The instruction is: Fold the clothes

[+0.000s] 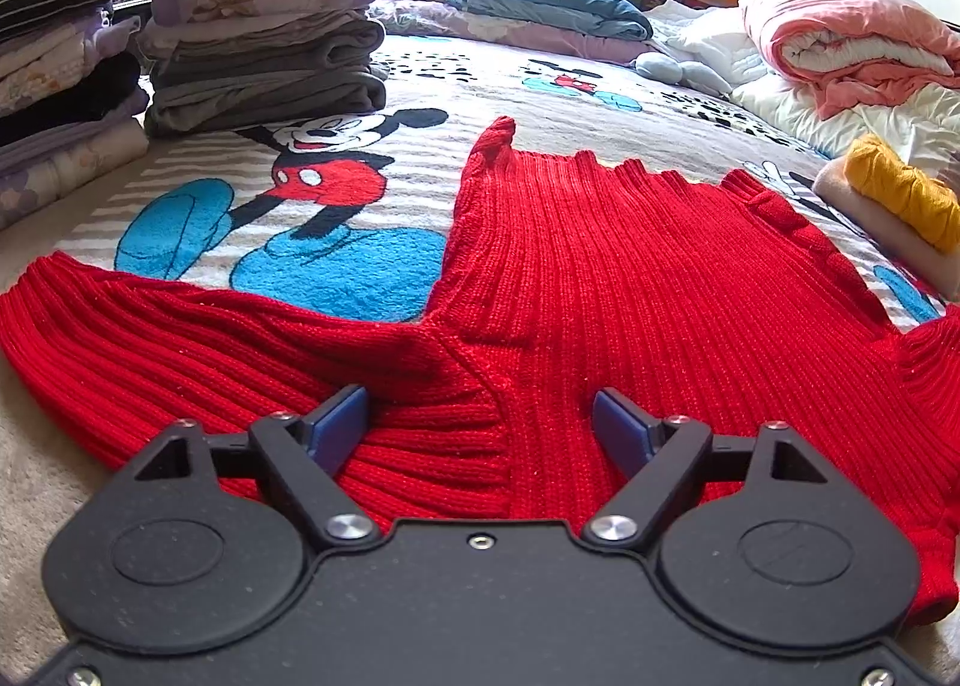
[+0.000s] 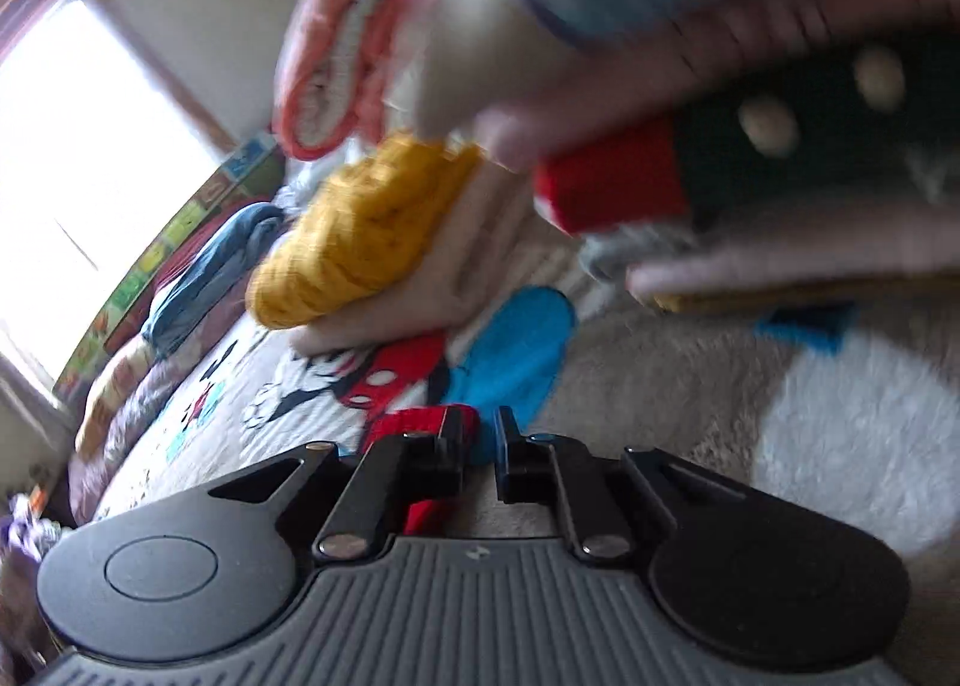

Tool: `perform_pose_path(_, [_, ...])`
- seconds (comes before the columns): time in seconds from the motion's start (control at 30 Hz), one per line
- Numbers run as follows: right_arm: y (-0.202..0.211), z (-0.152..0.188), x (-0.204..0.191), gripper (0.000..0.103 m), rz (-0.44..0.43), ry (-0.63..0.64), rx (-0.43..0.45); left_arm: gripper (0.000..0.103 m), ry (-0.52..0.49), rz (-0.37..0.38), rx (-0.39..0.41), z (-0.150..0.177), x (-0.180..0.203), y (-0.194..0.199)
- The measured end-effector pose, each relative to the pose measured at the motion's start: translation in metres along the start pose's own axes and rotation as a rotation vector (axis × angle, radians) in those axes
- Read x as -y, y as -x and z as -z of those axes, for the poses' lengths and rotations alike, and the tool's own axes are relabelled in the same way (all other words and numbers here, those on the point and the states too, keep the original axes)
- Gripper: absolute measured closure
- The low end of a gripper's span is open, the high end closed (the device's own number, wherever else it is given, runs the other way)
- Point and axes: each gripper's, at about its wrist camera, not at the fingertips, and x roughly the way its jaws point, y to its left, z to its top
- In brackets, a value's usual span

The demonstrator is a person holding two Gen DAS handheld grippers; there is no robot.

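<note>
Red ribbed knit is lying directly between the left gripper (image 1: 480, 422)'s wide-spread fingers: the sweater (image 1: 630, 278), spreading flat over the bed (image 1: 540, 80). It looks thick, soft, floppy; pinching a shoulder seam seems best. The right gripper (image 2: 480, 446)'s fingers are standing nearly closed, apparently empty.

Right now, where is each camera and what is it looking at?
Left wrist: sits on the left gripper, looks down along its open fingers at the red sweater on the bed.
Right wrist: sits on the right gripper, tilted and blurry, nearly shut beside a red sweater edge.
Both show: the yellow knit, the sweater.
</note>
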Motion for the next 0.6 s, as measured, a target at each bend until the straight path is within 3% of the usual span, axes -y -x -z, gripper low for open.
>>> perform_pose_path(0.13, [0.026, 0.019, -0.048, 0.089, -0.158, 0.146, -0.025, 0.02, -0.002, -0.002, 0.002, 0.0, 0.001, 0.0])
perform_pose_path(0.37, [0.066, 0.107, -0.129, 0.09, -0.471, 0.45, -0.262, 0.02, -0.016, 0.008, 0.011, 0.004, -0.001, 0.002])
perform_pose_path(0.43, [0.058, 0.135, -0.134, 0.091, -0.445, 0.541, -0.358, 0.02, -0.023, 0.014, 0.016, 0.006, -0.001, 0.004])
perform_pose_path(0.5, [0.05, 0.147, -0.115, 0.103, -0.406, 0.529, -0.366, 0.02, -0.029, 0.02, 0.017, 0.008, -0.003, 0.006])
perform_pose_path(0.6, [0.056, 0.139, -0.108, 0.103, -0.405, 0.508, -0.342, 0.02, -0.078, 0.003, 0.0, 0.011, -0.001, 0.015])
